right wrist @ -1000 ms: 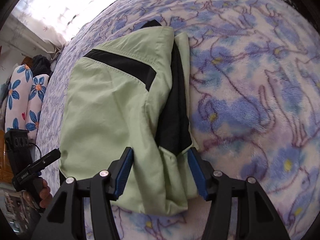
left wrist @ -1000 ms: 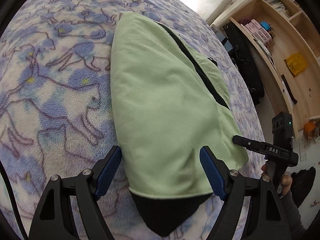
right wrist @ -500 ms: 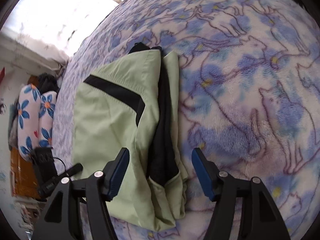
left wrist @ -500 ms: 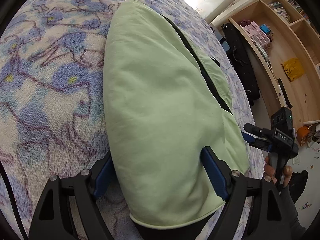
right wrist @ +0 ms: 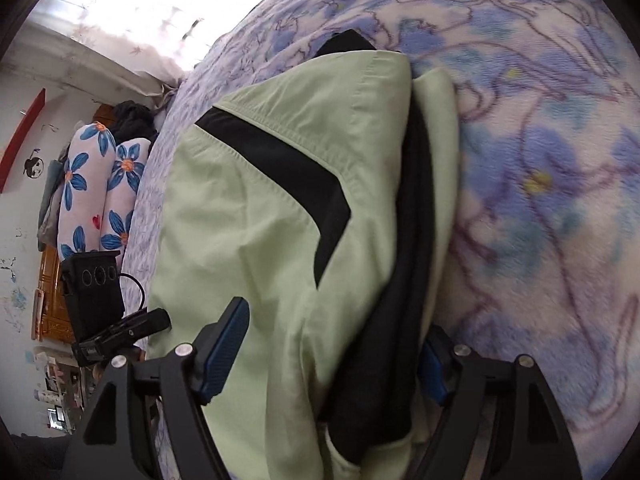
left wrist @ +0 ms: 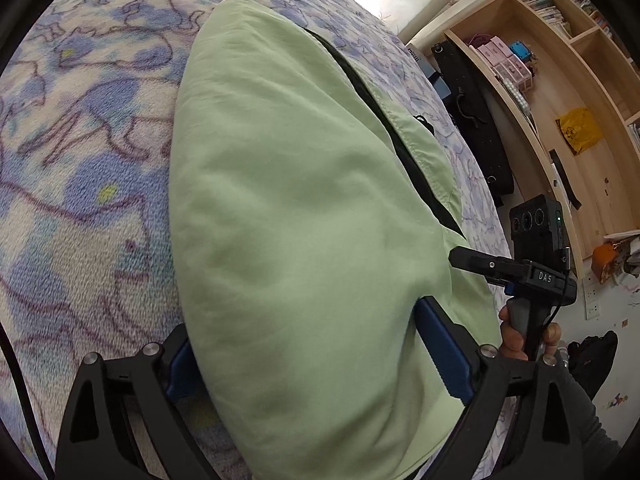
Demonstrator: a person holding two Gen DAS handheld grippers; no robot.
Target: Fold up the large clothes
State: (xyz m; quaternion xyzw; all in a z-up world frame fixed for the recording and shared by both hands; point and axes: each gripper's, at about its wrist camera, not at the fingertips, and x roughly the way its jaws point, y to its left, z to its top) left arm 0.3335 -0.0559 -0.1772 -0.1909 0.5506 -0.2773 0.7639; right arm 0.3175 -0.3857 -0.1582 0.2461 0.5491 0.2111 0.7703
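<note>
1. my left claw (left wrist: 320, 364) is at the near edge of the jacket (left wrist: 304, 208), its jaws opening wide. the cloth bulges between the blue pads but they don't look pressed on it, so i hold nothing there.
2. my right claw (right wrist: 328, 356) straddles the other near corner, jaws also opening, with the stacked green and black layers between its pads (right wrist: 226, 350) and no pinch that i can see.
3. the jacket lies folded into a narrow bundle on the bed (left wrist: 72, 208), running away from me. the right wrist view shows its layered side edge.
4. i judge it light, soft and floppy. the thin woven shell looks smooth and a bit slippery, so layers could slide apart. i'd take both near corners through every layer, close to the hem.
5. the shell is pale green with black panels (right wrist: 288, 168) and faint creases. the blanket under it is fuzzy fleece with blue and purple animal outlines.
6. further off i see wooden shelves (left wrist: 560, 92) and flowered pillows (right wrist: 96, 188).
</note>
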